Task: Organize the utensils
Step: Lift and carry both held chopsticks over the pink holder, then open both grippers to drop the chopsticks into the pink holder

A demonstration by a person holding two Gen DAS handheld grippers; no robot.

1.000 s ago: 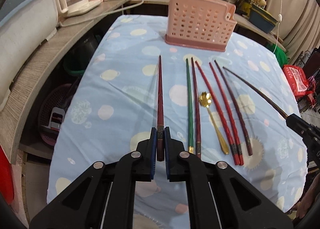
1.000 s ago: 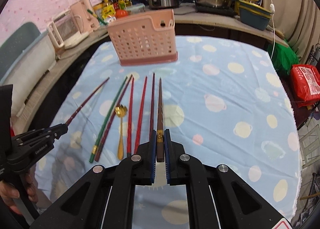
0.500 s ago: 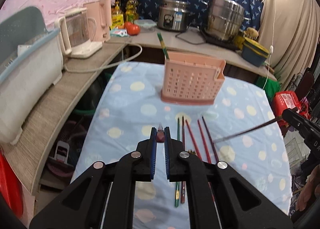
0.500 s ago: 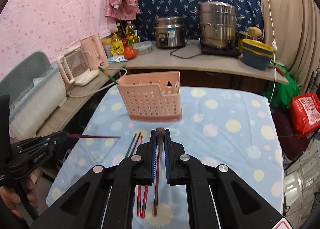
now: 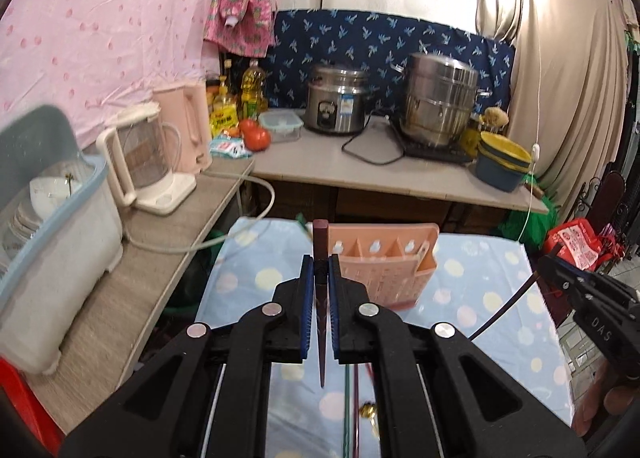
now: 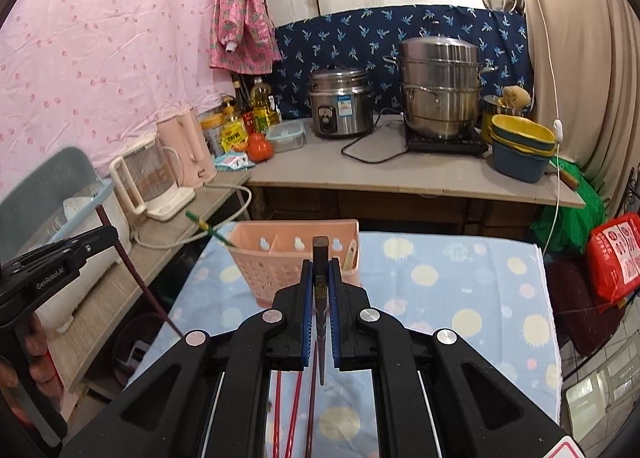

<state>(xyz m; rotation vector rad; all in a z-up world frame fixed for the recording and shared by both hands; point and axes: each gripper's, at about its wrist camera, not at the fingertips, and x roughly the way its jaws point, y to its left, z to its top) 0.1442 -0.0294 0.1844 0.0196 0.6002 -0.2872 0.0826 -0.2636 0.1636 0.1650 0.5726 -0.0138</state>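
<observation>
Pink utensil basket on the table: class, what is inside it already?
The pink basket has dividers. A green chopstick pokes out at its left end, and a pale utensil stands in its right compartment. The basket's bottom is hidden by its walls and the right gripper.

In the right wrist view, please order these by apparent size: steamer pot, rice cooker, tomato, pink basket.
1. Pink basket, nearest the camera
2. Steamer pot
3. Rice cooker
4. Tomato

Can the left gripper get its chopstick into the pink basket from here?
Probably yes. The left gripper holds its dark chopstick upright, lifted off the table, and the pink basket sits just ahead, its open compartments showing, nothing between.
</observation>
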